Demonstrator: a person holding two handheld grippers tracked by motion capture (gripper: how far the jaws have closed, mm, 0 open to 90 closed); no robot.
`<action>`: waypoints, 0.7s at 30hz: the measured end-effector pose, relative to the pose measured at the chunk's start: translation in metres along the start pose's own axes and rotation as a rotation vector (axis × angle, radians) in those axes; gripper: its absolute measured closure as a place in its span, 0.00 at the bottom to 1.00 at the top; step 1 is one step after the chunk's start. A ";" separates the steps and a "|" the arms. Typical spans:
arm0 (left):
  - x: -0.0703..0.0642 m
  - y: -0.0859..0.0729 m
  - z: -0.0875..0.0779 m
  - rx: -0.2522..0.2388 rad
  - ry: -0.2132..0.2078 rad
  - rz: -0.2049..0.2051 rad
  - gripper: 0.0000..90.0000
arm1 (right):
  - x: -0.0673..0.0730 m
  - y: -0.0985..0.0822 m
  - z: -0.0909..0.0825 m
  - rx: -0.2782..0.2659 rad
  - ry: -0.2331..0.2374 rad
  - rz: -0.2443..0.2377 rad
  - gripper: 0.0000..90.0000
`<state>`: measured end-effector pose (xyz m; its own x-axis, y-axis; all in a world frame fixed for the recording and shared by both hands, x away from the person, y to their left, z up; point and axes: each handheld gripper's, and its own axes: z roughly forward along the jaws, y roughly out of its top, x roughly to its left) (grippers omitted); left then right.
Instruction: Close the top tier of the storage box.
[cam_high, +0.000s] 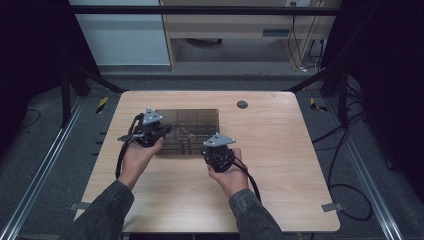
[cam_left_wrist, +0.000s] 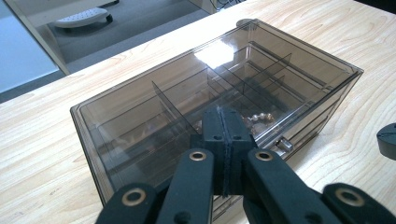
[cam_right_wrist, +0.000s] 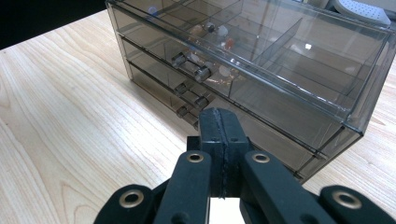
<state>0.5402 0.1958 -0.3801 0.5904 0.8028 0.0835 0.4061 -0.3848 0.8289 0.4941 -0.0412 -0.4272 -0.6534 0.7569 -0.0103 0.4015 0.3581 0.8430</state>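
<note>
A smoky clear plastic drawer box (cam_high: 189, 131) stands on the wooden table (cam_high: 280, 165). Its top shows dividers (cam_left_wrist: 205, 84), and small beads lie inside (cam_right_wrist: 219, 35). Stacked drawers with clear knobs (cam_right_wrist: 201, 73) face my right gripper. My left gripper (cam_high: 167, 129) is at the box's left end, its jaws pressed together with nothing between them (cam_left_wrist: 223, 140). My right gripper (cam_high: 216, 150) sits just off the box's front right corner, jaws likewise pressed together and empty (cam_right_wrist: 219, 135). A hand holds each gripper.
A round grey grommet (cam_high: 242, 104) sits in the table near its far edge. Black cables (cam_high: 250, 180) trail from both grippers. Beyond the table are a wooden cabinet (cam_high: 225, 30), floor cables and dark frame posts. Bare tabletop spreads right of the box.
</note>
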 end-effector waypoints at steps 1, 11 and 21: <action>-0.001 0.000 -0.001 -0.005 0.000 -0.002 1.00 | 0.000 0.000 -0.001 -0.003 0.002 0.003 1.00; -0.004 -0.003 -0.010 -0.023 -0.012 0.015 0.99 | -0.004 -0.006 -0.012 -0.004 0.015 0.006 1.00; -0.005 -0.010 -0.020 -0.056 0.005 0.026 0.76 | -0.014 -0.015 -0.023 0.004 0.035 0.020 0.76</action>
<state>0.5191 0.2048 -0.3782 0.5966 0.7952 0.1081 0.3508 -0.3796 0.8561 0.4822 -0.0702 -0.4274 -0.6672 0.7444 0.0255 0.4174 0.3452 0.8406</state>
